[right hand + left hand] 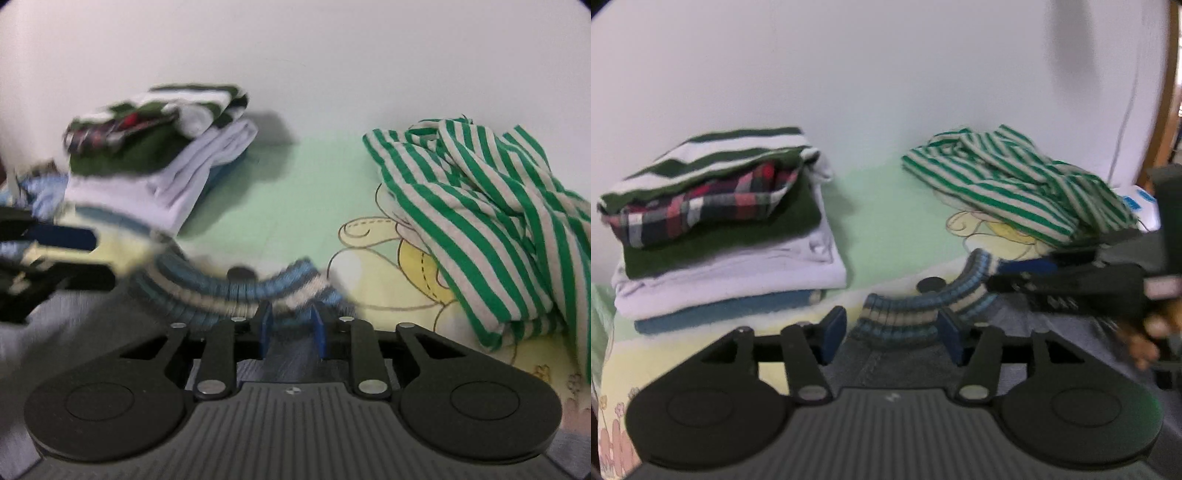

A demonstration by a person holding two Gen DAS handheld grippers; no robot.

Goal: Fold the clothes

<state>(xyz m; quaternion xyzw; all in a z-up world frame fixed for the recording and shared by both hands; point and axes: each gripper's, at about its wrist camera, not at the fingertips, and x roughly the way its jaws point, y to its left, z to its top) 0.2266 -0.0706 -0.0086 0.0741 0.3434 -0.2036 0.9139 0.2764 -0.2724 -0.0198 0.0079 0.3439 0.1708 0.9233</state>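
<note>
- Motion blur smears much of the right wrist view: the folded stack of clothes (159,155) there is a streak of green, white and lilac, and the left tool (74,254) enters from the left edge only as dark bars with one blue pad.
- The grey garment with a ribbed blue, navy and cream striped band (923,306) is cut off by both tool bodies; only its band and a patch of grey cloth show, so what kind of garment it is cannot be told.
- Left tool (892,334): released, its blue pads standing apart on either side of the ribbed band without pressing it.
- Right tool (291,328): clenched on the ribbed band, pads narrow with the striped cloth between them. In the left wrist view it (1027,275) reaches in from the right, a blurred hand (1145,339) behind it.
- The surface is a pale green and yellow sheet with a cartoon print (295,192), against a plain white wall (886,74).
- A crumpled green-and-white striped garment (480,221) lies unfolded at the right, well apart from the stack.
- Only the left wrist view shows the stack (720,229) sharply: striped, plaid, dark green, lilac and blue layers, plus a wooden frame (1167,110) at the far right.
</note>
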